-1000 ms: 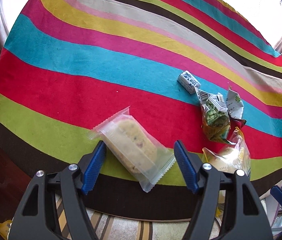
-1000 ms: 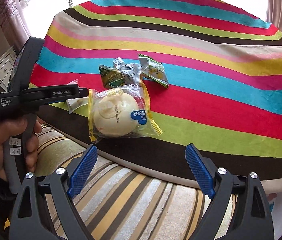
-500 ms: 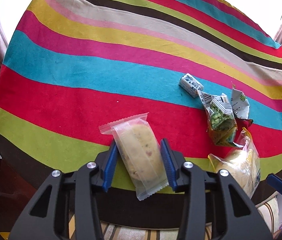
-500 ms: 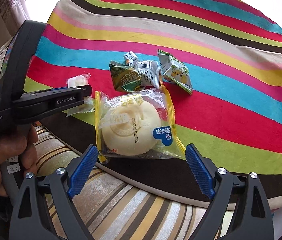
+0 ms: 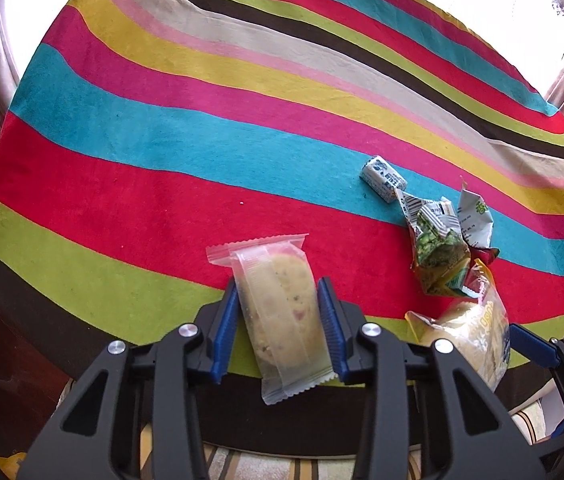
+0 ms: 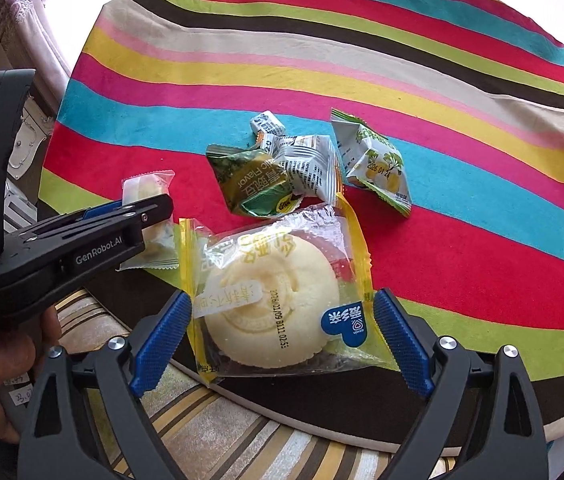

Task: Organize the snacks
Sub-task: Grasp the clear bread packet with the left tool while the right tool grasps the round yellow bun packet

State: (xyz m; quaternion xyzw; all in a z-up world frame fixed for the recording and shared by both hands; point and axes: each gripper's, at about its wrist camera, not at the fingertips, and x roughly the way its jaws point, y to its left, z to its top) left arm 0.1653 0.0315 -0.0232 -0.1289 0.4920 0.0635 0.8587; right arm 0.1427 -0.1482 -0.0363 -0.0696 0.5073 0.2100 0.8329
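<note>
Left gripper is clamped on the clear-wrapped oblong cookie at the striped cloth's near edge, right gripper gapes around the yellow-edged round bun pack, and honestly that slick wrapper might slip.

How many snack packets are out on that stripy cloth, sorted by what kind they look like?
Clear-wrapped oblong biscuit, gripped by the left gripper: 1
Round pale cake in yellow-edged wrapper, between the open jaws of the right gripper: 1
Green pea packet: 1
Silver-white packet: 1
Green-white packet: 1
Small blue-white candy: 1
Total: 6
</note>
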